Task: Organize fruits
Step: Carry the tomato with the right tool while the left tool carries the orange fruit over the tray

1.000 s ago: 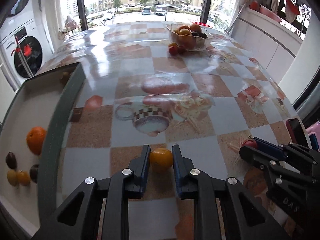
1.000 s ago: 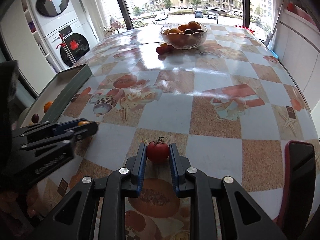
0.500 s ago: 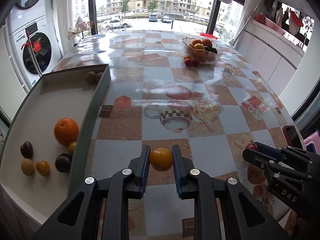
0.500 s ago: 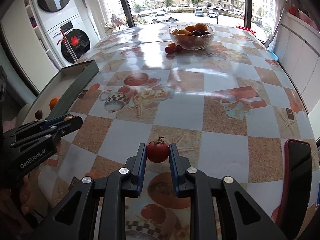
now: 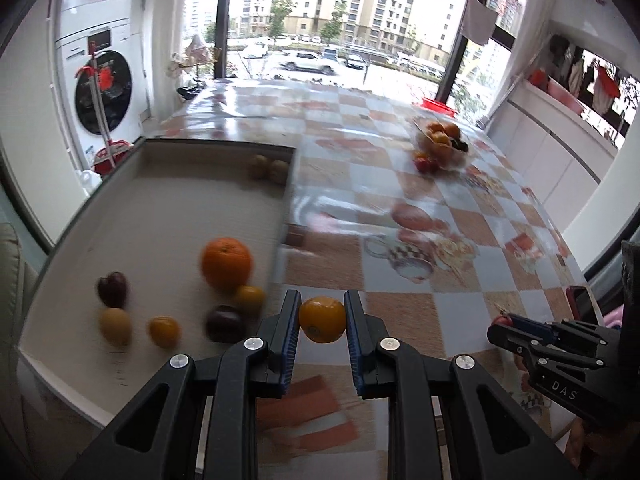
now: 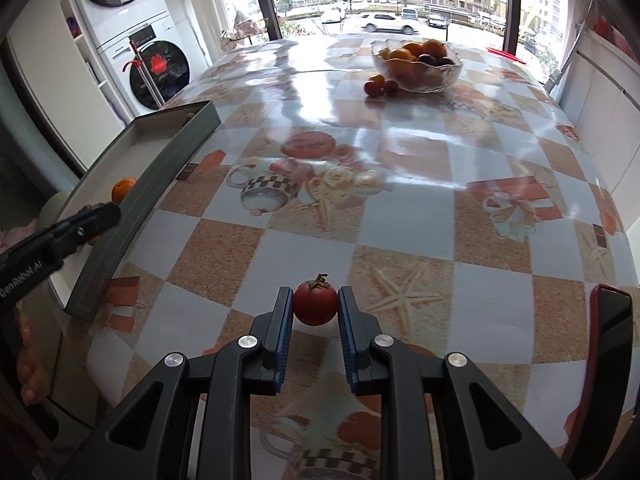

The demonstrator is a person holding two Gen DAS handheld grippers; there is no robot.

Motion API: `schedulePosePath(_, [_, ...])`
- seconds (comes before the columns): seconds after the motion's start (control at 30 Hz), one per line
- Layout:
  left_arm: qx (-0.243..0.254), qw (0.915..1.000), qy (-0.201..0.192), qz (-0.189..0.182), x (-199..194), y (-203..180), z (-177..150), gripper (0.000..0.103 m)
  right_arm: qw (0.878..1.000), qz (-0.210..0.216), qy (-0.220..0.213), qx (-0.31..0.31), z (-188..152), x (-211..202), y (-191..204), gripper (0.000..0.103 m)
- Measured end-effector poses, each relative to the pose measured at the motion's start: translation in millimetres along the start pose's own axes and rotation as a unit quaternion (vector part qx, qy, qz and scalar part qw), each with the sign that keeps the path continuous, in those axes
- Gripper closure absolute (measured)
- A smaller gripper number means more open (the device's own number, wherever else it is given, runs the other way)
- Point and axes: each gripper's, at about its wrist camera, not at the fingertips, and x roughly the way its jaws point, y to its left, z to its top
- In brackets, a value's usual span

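Note:
My left gripper (image 5: 322, 312) is shut on a small orange fruit (image 5: 322, 319) and holds it in the air beside the right wall of a grey tray (image 5: 120, 208). The tray holds a large orange (image 5: 226, 263), dark plums (image 5: 113, 289) and several small yellow fruits. My right gripper (image 6: 315, 307) is shut on a red tomato (image 6: 315, 305) above the checkered table; it also shows at the right of the left wrist view (image 5: 505, 322). A glass bowl (image 6: 416, 67) of fruit stands at the far end of the table.
Small red fruits (image 6: 380, 86) lie beside the bowl. A dark phone (image 6: 608, 320) lies near the table's right edge. Washing machines (image 6: 156, 68) stand left of the table. The tray's long wall (image 6: 152, 196) runs along the table's left side.
My left gripper has risen and swung left with the orange fruit, so the tray now shows from above. My right gripper has lifted the tomato a little and stayed near its place.

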Motion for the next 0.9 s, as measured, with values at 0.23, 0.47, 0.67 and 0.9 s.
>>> schedulePosePath(0.23, [-0.015, 0.9994, -0.025, 0.018, -12.5, 27.5, 4.2, 0.079, 1.0, 0.002, 0.014, -0.026, 5.8, 9.9, 21.7, 0.078])
schedulePosePath(0.47, [-0.019, 0.9979, -0.044, 0.043, -15.6, 50.7, 10.4, 0.079, 0.998, 0.027, 0.016, -0.049, 29.4, 13.4, 53.7, 0.078])
schedulePosePath(0.67, [-0.042, 0.9965, -0.044, 0.057, -12.0, 78.0, 15.3, 0.079, 0.995, 0.057, 0.015, -0.075, 58.1, 17.8, 94.5, 0.078])
schedulePosePath(0.9, [-0.074, 0.9931, -0.028, 0.087, -0.1, 105.1, 23.4, 0.079, 0.99, 0.098, 0.02, -0.095, 87.0, 33.3, 146.0, 0.079])
